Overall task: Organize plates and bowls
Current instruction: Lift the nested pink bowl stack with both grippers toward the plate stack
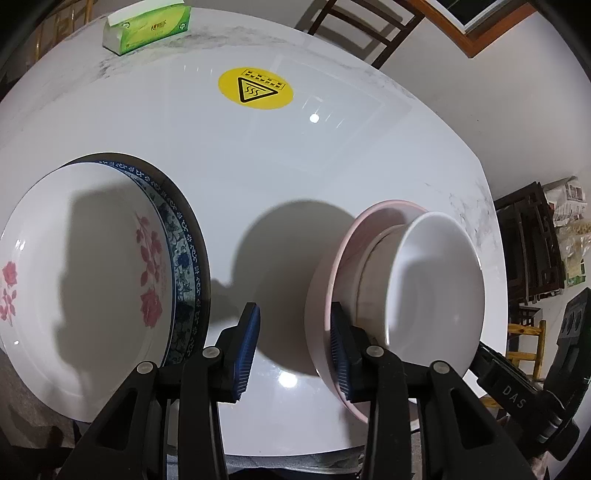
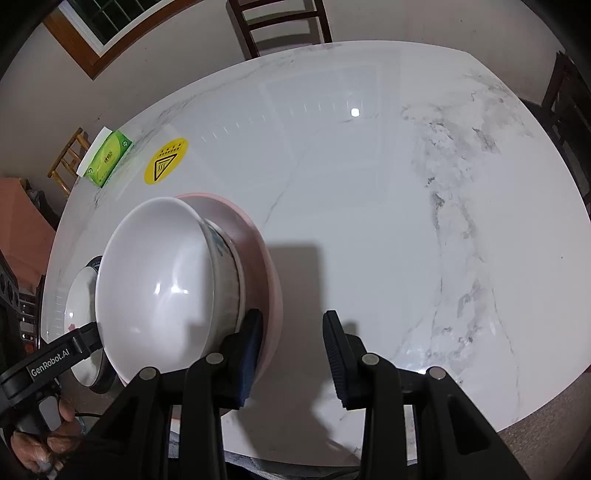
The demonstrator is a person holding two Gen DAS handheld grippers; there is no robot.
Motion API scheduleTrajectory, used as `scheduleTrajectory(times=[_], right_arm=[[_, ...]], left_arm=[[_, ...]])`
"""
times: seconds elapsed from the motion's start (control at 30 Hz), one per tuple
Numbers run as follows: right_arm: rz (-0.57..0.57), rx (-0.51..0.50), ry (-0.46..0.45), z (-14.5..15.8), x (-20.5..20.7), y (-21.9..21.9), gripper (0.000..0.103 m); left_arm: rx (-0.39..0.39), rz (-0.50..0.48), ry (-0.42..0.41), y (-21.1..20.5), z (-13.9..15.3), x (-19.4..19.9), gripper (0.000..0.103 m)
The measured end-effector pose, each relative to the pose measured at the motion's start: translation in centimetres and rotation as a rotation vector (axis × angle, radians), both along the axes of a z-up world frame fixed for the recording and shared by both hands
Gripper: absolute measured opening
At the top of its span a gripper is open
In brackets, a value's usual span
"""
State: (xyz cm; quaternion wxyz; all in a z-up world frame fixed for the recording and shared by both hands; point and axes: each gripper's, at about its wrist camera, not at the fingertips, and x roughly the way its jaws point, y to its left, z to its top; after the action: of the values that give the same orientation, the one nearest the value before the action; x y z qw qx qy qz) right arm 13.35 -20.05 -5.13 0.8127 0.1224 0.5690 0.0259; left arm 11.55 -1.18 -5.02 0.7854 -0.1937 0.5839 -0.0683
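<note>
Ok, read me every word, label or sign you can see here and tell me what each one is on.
"GenRobot.AI": on the left hand-held gripper, side of its body.
"DAS": on the right hand-held gripper, rest hidden.
Hot-surface warning triangle: on the yellow sticker; its small characters are unreadable.
Tissue pack: brand print too blurred.

Counted on marble table (image 1: 332,177):
- plates, stacked at left: two — rose-patterned plate (image 1: 85,280) over blue-patterned plate (image 1: 184,258).
- bowls, nested at right: three — white bowl (image 1: 436,280), patterned bowl (image 2: 229,266), pink bowl (image 1: 332,266).
- yellow warning sticker (image 1: 255,88): one.
- green tissue pack (image 1: 147,27): one.
- grippers: two — left gripper (image 1: 295,347), right gripper (image 2: 291,358).
</note>
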Motion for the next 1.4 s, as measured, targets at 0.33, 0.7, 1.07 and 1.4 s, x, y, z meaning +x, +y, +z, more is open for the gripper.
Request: scheduleTrajectory(times=[0.33,0.7,1.07,1.4], right_arm=[[0.006,-0.011,-0.011,0.1,-0.1,0.1,0.034],[0.006,-0.025,-0.031,0.2,-0.5,0.0,0.034],[0.013,-0.001,-0.048,0.3,-0.6,0.1,0.027],[0.012,0.054,-0.058,0.4,-0.6,0.0,0.017]], left_arm=[[0.008,-0.006,-0.012,0.1,-0.1,-0.2,0.038],[0.013,-0.015,-0.014,0.1,0.0,0.1,0.038],[0.017,-0.034,-0.031,-0.3,0.1,0.2,0.029],[0.023,-0.062,-0.061,-1.3,0.6,0.5,0.008]])
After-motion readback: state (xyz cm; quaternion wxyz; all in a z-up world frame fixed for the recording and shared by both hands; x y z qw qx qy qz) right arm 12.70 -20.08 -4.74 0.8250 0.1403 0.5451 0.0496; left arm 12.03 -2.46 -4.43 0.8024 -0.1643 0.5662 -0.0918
